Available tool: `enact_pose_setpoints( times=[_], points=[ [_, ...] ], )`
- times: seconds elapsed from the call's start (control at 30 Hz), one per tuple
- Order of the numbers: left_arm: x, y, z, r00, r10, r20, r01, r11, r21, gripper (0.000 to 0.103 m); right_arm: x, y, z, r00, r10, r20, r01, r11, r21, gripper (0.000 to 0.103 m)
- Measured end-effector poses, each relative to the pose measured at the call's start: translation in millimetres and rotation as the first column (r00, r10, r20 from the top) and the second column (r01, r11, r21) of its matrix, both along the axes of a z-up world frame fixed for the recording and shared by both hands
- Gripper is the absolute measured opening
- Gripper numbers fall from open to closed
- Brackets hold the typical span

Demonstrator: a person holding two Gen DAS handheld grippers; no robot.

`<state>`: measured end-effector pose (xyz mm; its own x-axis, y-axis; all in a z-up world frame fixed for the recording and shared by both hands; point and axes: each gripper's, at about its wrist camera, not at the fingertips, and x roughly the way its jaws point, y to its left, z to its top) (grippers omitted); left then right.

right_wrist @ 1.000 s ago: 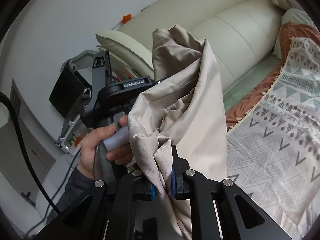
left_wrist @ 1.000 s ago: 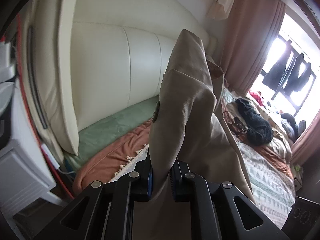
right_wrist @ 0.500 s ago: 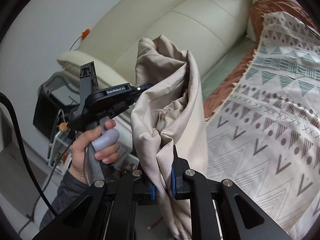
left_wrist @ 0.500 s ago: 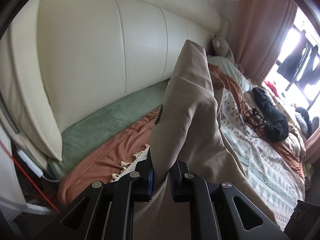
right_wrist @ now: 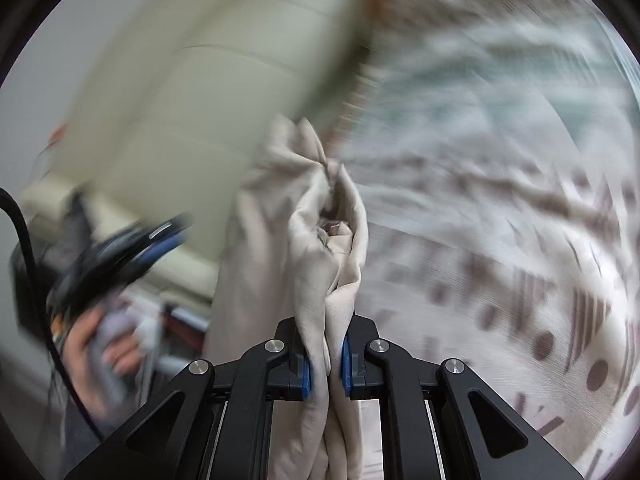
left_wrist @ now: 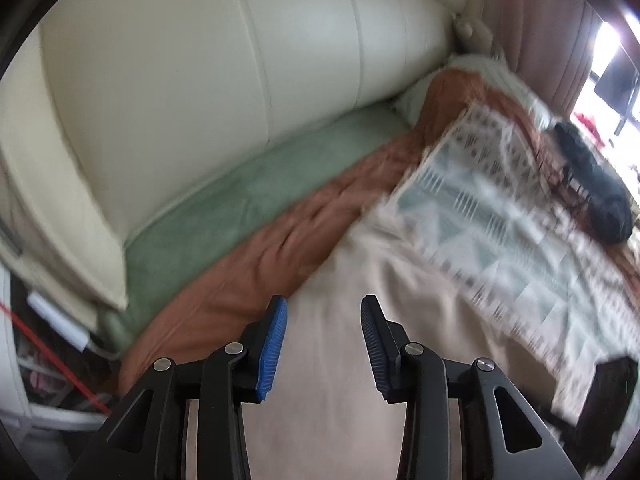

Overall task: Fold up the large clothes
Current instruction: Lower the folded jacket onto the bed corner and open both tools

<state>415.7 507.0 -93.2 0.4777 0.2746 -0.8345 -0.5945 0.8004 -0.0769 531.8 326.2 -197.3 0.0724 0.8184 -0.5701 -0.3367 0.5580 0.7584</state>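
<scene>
Now opening up, the left gripper (left_wrist: 324, 304): two black fingers with blue ridged pads (left_wrist: 274, 344), well apart, with nothing pinched between them. Just below the gap, lying flat on the bed, the big beige cloth garment (left_wrist: 320, 380). Touches the rust-orange blanket (left_wrist: 248, 276) on one side and the white throw with grey-green triangle shapes (left_wrist: 500, 220) on the other. Past the blanket, a strip of soft green sheet (left_wrist: 224, 208), then the big puffy cream headboard (left_wrist: 200, 80). Far off on the throw, a dark black bundle (left_wrist: 600, 200), too blurry to name. Behind that, a pink curtain (left_wrist: 540, 40) by a bright window.

Over at the right gripper (right_wrist: 324, 344): squeezed tight on a thick bunch of the same beige garment. Stands up from the pads in crumpled folds and hangs down below them too. Very smeared all around in this view. Off to the side, a person's hand (right_wrist: 108, 352) wrapped around the handle of the other gripper.
</scene>
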Motion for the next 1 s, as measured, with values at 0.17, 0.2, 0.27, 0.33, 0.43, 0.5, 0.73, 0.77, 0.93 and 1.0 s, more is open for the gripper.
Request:
enact_pose_setpoints(
  times=[0.17, 0.2, 0.27, 0.33, 0.43, 0.5, 0.73, 0.77, 0.93, 1.0],
  points=[
    [-62.0, 6.3, -27.3, 0.998, 0.068, -0.015, -0.069, 0.996, -0.05, 0.04, 15.9, -13.0, -52.0, 0.994, -0.026, -0.109, 0.03, 0.999, 0.044, 0.012],
    [-71.7, 5.2, -29.7, 0.997, 0.077, -0.012, -0.077, 0.995, -0.058, 0.04, 19.1, -14.1, -52.3, 0.993, -0.017, -0.121, 0.024, 0.998, 0.056, 0.012],
    [-93.1, -0.9, -36.0, 0.996, 0.087, -0.01, -0.087, 0.994, -0.069, 0.04, 19.9, -14.8, -47.6, 0.994, -0.01, -0.106, 0.018, 0.997, 0.076, 0.012],
    [-106.8, -7.5, -41.0, 0.994, 0.105, -0.013, -0.105, 0.99, -0.09, 0.04, 16.5, -13.2, -43.3, 0.997, -0.005, -0.076, 0.01, 0.998, 0.061, 0.012],
    [-126.5, -16.5, -47.4, 0.992, 0.125, -0.007, -0.125, 0.984, -0.124, 0.042, 16.9, -19.6, -51.8, 0.994, -0.034, -0.1, 0.036, 0.999, 0.019, 0.011],
    [-136.3, -21.7, -50.7, 0.991, 0.132, -0.013, -0.133, 0.984, -0.115, 0.05, 17.8, -25.7, -58.1, 0.992, -0.064, -0.11, 0.066, 0.998, 0.015, 0.011],
    [-164.8, -40.3, -53.9, 0.986, 0.165, 0.016, -0.16, 0.975, -0.155, 0.066, 8.6, -41.0, -39.8, 0.994, -0.089, -0.06, 0.083, 0.991, -0.103, 0.036],
    [-166.2, -44.3, -52.7, 0.986, 0.166, 0.019, -0.161, 0.974, -0.158, 0.067, 2.4, -44.2, -32.4, 0.997, -0.062, -0.047, 0.056, 0.993, -0.107, 0.036],
    [-173.3, -70.0, -38.5, 0.99, 0.137, 0.043, -0.13, 0.981, -0.144, 0.072, -20.4, -66.4, -8.9, 1.0, -0.007, -0.005, 0.006, 0.995, -0.104, 0.05],
    [-177.7, -83.5, -28.4, 0.989, 0.136, 0.059, -0.128, 0.984, -0.123, 0.079, -28.6, -74.7, -1.1, 1.0, 0.0, 0.007, 0.001, 0.994, -0.11, 0.052]
  ],
)
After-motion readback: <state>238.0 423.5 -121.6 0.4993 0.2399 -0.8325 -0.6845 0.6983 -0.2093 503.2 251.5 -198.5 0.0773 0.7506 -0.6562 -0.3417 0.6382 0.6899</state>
